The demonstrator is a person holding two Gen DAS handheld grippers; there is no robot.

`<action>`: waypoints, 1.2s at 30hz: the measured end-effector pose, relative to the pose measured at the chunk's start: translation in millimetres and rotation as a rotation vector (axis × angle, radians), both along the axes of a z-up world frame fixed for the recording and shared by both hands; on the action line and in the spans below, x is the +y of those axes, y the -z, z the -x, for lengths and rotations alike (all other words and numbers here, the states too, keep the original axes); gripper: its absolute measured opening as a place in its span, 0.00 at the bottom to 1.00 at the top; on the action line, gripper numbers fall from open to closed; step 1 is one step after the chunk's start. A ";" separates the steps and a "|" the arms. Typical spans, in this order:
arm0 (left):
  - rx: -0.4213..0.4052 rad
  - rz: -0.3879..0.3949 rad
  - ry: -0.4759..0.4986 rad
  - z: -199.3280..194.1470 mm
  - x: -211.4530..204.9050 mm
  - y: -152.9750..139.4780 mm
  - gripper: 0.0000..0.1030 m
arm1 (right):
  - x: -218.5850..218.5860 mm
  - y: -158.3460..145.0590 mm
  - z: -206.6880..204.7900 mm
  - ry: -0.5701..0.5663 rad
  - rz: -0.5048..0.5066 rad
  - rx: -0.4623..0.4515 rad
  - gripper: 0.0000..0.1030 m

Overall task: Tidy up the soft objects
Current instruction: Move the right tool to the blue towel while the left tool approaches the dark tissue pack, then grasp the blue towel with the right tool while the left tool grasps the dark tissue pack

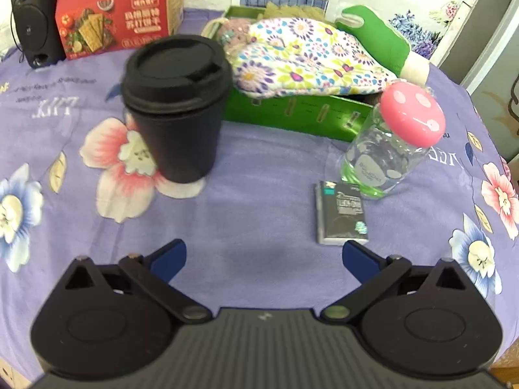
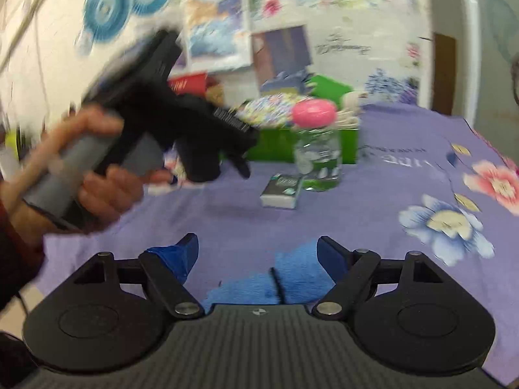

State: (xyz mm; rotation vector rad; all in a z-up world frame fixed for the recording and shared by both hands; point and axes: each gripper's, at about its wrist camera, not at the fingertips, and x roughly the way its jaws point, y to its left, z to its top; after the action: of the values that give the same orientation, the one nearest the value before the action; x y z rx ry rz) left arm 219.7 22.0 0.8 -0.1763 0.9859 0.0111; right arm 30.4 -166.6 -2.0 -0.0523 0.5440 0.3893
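A green box (image 1: 292, 113) at the back of the table holds a floral padded mitt (image 1: 308, 55) and a green mitt (image 1: 379, 39) with a white cuff; both bulge over its rim. My left gripper (image 1: 262, 253) hovers open over bare cloth in front of the box, nothing between its fingers. In the blurred right wrist view a hand (image 2: 107, 191) holds that left gripper (image 2: 241, 165) in the air. My right gripper (image 2: 259, 244) stands wide open near the table's front edge. A blue fluffy cloth (image 2: 288, 275) lies beneath it, against the right finger, not pinched.
A black lidded cup (image 1: 176, 107) stands left of the box. A clear bottle (image 1: 389, 149) with a pink lid and a small grey pack (image 1: 342, 214) sit to the right front. A red carton (image 1: 116, 19) and a speaker (image 1: 29, 22) are at the back left.
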 end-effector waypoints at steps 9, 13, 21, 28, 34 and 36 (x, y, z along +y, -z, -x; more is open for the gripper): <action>-0.011 -0.069 -0.031 12.7 23.0 10.9 0.98 | 41.9 39.2 -7.5 -0.006 0.311 0.142 0.65; 0.001 -0.070 -0.022 10.6 24.9 16.6 0.98 | 17.8 32.1 -13.5 0.017 0.373 0.132 0.65; 0.023 -0.077 0.000 4.4 14.5 21.9 0.98 | -31.7 19.2 -25.7 0.105 0.382 0.148 0.65; 0.020 -0.020 0.049 -1.4 -3.1 15.5 0.98 | -29.2 8.0 -18.9 0.165 0.067 0.076 0.66; 0.009 -0.009 0.042 -4.7 -4.0 9.7 0.98 | -20.7 37.4 -56.1 0.273 0.107 0.127 0.66; 0.013 0.004 0.053 -9.4 -7.9 10.4 0.98 | -20.7 46.6 -58.7 0.274 0.097 0.157 0.66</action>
State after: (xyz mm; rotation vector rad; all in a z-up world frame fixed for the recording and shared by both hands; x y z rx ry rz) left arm 229.1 14.1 -9.6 -0.1538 1.0036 -0.0384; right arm 89.1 -187.2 -48.6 -0.0400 0.7154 0.0993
